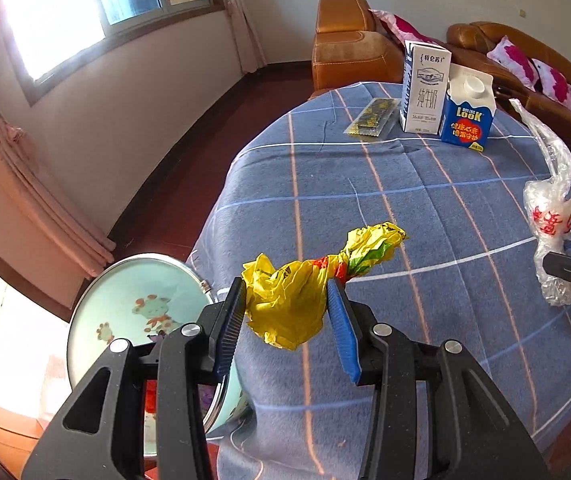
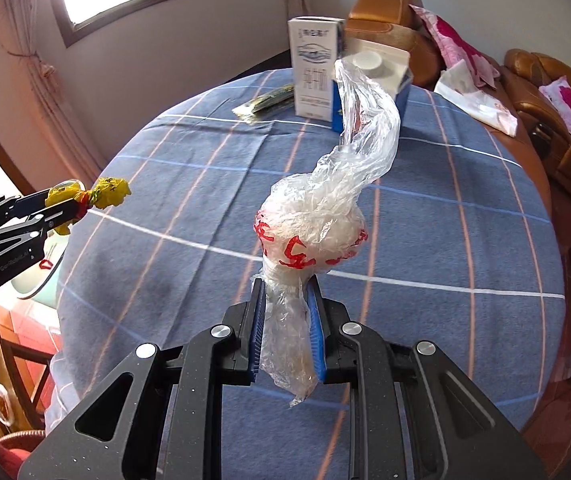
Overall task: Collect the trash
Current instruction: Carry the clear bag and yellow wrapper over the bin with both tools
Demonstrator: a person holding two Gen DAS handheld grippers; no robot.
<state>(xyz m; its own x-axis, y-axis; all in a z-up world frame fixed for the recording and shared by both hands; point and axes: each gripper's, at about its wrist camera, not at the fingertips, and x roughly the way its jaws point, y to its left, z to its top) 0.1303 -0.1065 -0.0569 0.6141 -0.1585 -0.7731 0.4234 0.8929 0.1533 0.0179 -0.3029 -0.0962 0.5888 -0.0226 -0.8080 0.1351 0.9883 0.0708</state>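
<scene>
Your left gripper [image 1: 285, 312] is clamped on the yellow wrapper [image 1: 297, 300], your right gripper [image 2: 285, 320] on the clear bag [image 2: 309, 236], both lifted off the table [image 1: 365, 200]; they're 2 light, slippery, crushable things, so pinch the bunched necks between the pads

Wrapper [image 1: 301, 304] in my left gripper [image 1: 287, 308] above the table [image 1: 405, 208] edge, basin [image 1: 133, 308] lower left, two cartons [image 1: 425, 88] far side, packet [image 1: 371, 118] left of them, sofa [image 1: 349, 56] behind.
</scene>
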